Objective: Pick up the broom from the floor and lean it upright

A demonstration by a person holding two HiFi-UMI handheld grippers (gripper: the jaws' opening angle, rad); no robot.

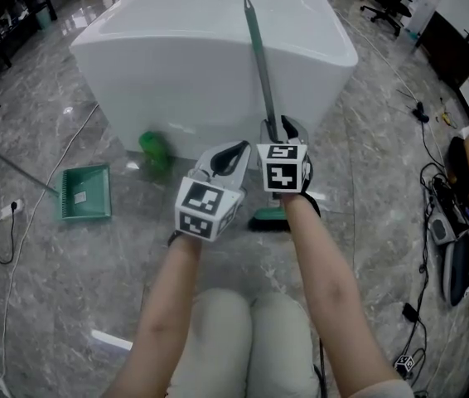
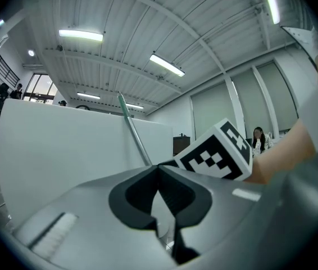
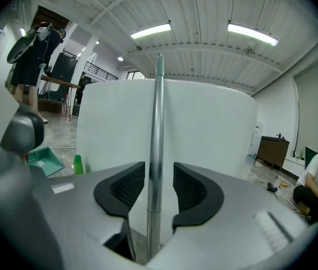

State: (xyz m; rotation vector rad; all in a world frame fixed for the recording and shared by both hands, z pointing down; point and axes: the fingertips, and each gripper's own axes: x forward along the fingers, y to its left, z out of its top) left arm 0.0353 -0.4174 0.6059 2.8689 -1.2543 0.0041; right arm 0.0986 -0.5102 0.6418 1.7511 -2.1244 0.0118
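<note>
Broom [image 1: 263, 73] already upright, handle tip leaning on white block [image 1: 176, 65] at 12 o'clock. Our right gripper [image 1: 279, 131] is released, jaws apart around the handle, likely guarding against a tip. Our left gripper [image 1: 233, 152] at 9 o'clock is clenched on nothing.

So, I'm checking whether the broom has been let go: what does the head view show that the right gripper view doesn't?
Only the head view: the broom's green head on the floor, and the person's forearms. Only the right gripper view: the right gripper's tongs apart either side of the broom handle, not pinching it. Both: that handle upright before the white counter, the green dustpan, the green bottle.
</note>
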